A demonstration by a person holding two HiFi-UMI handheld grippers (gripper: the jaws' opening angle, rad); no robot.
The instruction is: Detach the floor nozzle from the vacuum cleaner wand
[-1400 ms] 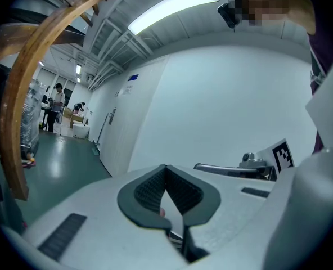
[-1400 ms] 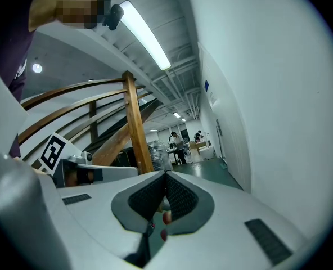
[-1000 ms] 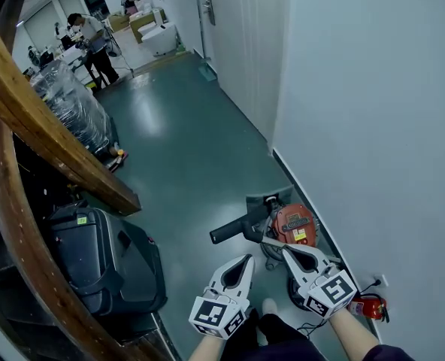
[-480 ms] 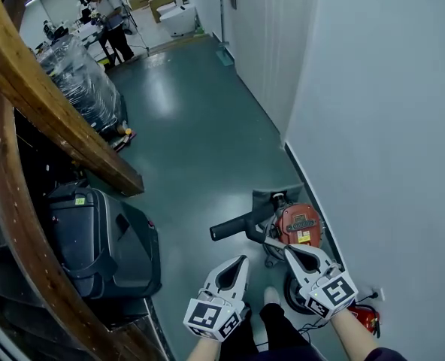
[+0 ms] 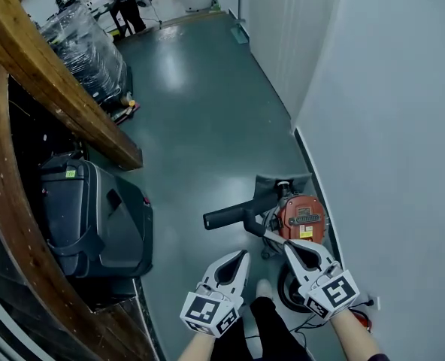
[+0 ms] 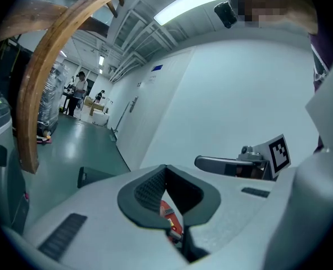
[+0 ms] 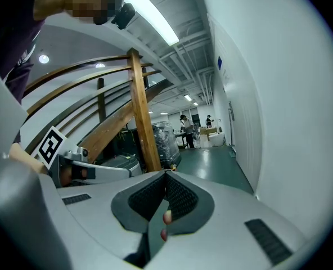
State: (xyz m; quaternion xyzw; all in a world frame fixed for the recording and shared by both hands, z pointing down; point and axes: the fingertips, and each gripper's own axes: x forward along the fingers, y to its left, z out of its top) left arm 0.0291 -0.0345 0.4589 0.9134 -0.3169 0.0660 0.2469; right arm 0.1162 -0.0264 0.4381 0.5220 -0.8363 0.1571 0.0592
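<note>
Both tools are closed and empty right now. The left gripper has its jaws pressed together. In the left gripper view the tips meet, and only a sliver of something red shows through the notch behind them. It's the same for the right gripper: jaws together, nothing pinched. They sit side by side at the near edge of the scene, above the green floor.

The vacuum cleaner, with its red-orange body, stands on the floor close to the white wall on the right, just beyond the right gripper. A black handle sticks out of it to the left. At the far side of the red body, a dark grey flat piece lies on the floor right by the wall. I take that for the floor nozzle, but I can't tell from here how it joins the rest. Both grippers are on the near side of the vacuum cleaner, apart from the nozzle.

Over on the left there's a black case under a slanted wooden beam, and farther off a plastic-wrapped stack.
</note>
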